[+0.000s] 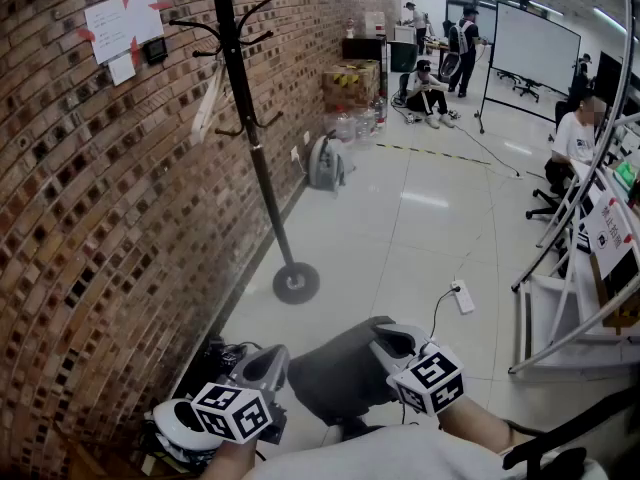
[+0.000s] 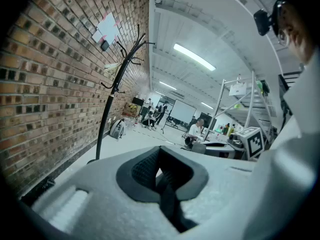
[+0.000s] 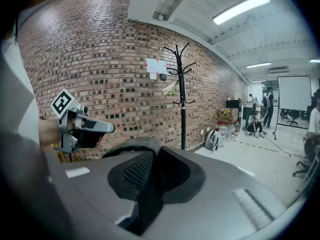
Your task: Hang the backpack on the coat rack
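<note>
1. Right gripper [image 3: 150, 178] has its jaws pressed together on the dark grey fabric backpack [image 1: 336, 373]. An arc of grey cloth rises right at the jaw tips in the right gripper view, but the gripper's own body covers the exact spot of the pinch.
2. The backpack sits between the two grippers, close under the head camera. Its lower end is hidden behind the person's white shirt [image 1: 400, 456], and no strap can be made out.
3. Left gripper [image 2: 162, 181], just beside the backpack on the wall side, has its jaws closed with nothing between them. Whether it touches the cloth I cannot tell.
4. Dark tangled items [image 1: 215, 356] at the foot of the red-brown brick wall [image 1: 90, 228] are too murky to identify.
5. A white power strip [image 1: 462, 296] lies on the pale glossy floor [image 1: 400, 228].
6. The black metal coat rack [image 1: 250, 128] stands upright near the wall on a round base, well apart from the backpack. Its top is cut off in the head view.
7. A pale strip [image 1: 208, 103] hangs by one hook; whether from rack or wall is unclear.
8. Beyond, a grey and white bag [image 1: 324, 163] leans at the wall, too small for detail.
9. Farthest off, people [image 1: 432, 90] gather by a whiteboard on a stand [image 1: 535, 43].
</note>
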### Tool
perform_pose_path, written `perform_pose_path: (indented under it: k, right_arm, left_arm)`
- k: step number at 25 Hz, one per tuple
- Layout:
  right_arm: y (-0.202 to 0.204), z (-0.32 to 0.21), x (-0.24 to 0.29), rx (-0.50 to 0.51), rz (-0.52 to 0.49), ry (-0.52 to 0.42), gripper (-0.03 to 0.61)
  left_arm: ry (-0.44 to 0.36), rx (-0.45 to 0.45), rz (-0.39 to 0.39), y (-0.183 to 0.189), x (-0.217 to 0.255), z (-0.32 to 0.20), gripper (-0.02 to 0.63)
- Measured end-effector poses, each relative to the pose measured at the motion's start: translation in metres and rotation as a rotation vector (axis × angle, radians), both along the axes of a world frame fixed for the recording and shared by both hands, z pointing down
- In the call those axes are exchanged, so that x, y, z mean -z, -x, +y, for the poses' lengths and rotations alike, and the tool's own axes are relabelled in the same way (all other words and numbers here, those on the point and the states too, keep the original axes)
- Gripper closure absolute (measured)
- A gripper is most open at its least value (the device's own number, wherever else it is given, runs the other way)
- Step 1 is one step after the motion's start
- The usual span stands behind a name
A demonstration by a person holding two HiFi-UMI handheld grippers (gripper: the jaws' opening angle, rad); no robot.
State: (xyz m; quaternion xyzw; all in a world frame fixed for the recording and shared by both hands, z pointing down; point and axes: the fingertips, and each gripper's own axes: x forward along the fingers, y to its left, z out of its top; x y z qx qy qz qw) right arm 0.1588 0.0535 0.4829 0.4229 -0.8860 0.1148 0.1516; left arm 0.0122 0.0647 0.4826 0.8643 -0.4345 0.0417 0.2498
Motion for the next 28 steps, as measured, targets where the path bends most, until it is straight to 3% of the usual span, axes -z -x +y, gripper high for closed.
perform_pose_path:
  k: [8, 13, 21, 28]
  right_arm:
    - [-0.027, -0.093, 0.010, 0.044, 0.007, -0.040, 0.538]
    - [-0.032, -0.138, 0.032, 0.053, 0.013, -0.074, 0.538]
    - [-0.019, -0.209, 0.050, 0.026, -0.008, -0.071, 0.538]
    - [0.005, -0.271, 0.050, 0.010, -0.033, -0.053, 0.538]
  left_arm:
    - [-0.046, -0.024, -0.051, -0.041, 0.019, -0.106, 0.612]
    - [-0.101, -0.011, -0.050, -0.049, 0.042, -0.141, 0.612]
    - [-0.126, 0.013, -0.041, -0.021, 0.055, -0.188, 0.612]
    - [-0.136, 0.015, 0.010, 0.012, 0.046, -0.267, 0.612]
